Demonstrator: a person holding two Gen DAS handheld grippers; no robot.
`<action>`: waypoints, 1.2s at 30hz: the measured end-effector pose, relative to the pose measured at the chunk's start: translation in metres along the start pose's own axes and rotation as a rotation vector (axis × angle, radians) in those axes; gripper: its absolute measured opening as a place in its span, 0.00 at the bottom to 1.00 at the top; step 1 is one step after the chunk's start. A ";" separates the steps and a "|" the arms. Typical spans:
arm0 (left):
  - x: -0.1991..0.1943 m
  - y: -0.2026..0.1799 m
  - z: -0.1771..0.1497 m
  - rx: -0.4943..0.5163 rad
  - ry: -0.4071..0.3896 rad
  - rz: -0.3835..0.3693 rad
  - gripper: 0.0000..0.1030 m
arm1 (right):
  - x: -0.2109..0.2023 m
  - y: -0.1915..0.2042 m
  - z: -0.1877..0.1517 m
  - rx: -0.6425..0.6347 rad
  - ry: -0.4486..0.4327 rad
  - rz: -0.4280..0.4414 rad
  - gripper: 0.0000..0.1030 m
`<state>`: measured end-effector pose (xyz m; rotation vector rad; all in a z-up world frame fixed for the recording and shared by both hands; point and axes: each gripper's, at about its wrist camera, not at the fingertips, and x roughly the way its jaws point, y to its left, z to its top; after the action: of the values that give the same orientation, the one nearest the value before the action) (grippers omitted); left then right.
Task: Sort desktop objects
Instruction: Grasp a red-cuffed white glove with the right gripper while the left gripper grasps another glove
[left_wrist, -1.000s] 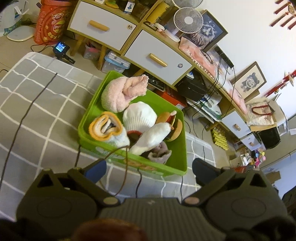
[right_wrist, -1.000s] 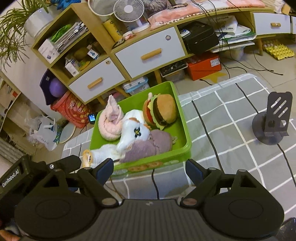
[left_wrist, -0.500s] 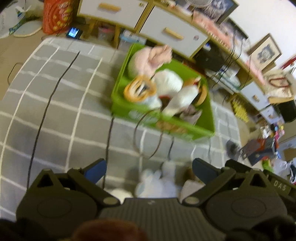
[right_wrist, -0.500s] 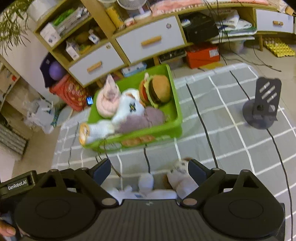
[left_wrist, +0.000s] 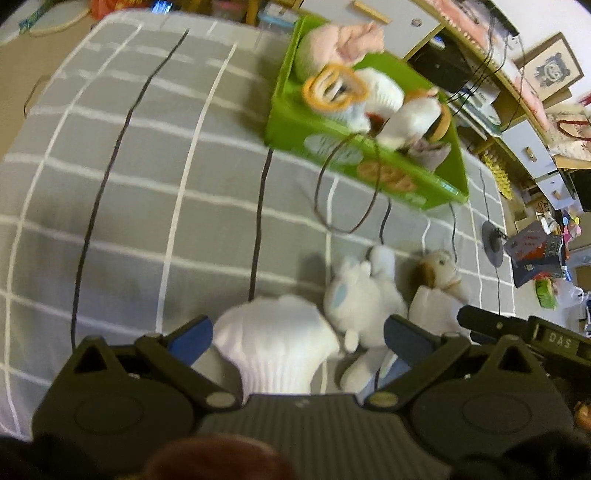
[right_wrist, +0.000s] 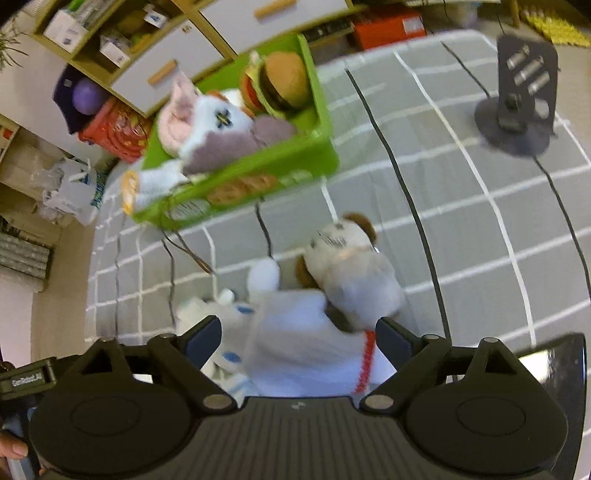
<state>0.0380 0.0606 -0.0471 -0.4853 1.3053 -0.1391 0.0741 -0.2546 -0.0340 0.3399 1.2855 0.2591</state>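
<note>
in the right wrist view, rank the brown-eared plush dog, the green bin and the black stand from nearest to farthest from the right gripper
1. brown-eared plush dog: just ahead of the right gripper, slightly right of centre.
2. green bin: further ahead, to the left, full of plush toys.
3. black stand: far right corner of the checked cloth.

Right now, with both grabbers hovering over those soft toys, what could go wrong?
The white plush and the dog plush lie pressed together, so open jaws closing on one might snag the other too. A thin brown cord hangs looped from the green bin; it could catch a toy being lifted in. The bin already looks heaped, so additions may tumble out.
</note>
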 end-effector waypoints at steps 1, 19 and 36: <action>0.002 0.003 -0.001 -0.011 0.011 -0.009 0.99 | 0.002 -0.001 -0.002 -0.003 0.008 -0.011 0.88; 0.020 0.006 -0.010 -0.013 0.050 -0.010 0.94 | 0.022 -0.006 -0.012 0.018 0.070 0.010 0.92; 0.016 0.006 -0.007 0.026 0.011 0.034 0.63 | 0.032 -0.011 -0.009 0.020 0.086 0.060 0.86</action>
<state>0.0348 0.0582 -0.0654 -0.4408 1.3205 -0.1299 0.0733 -0.2519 -0.0688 0.3878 1.3643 0.3143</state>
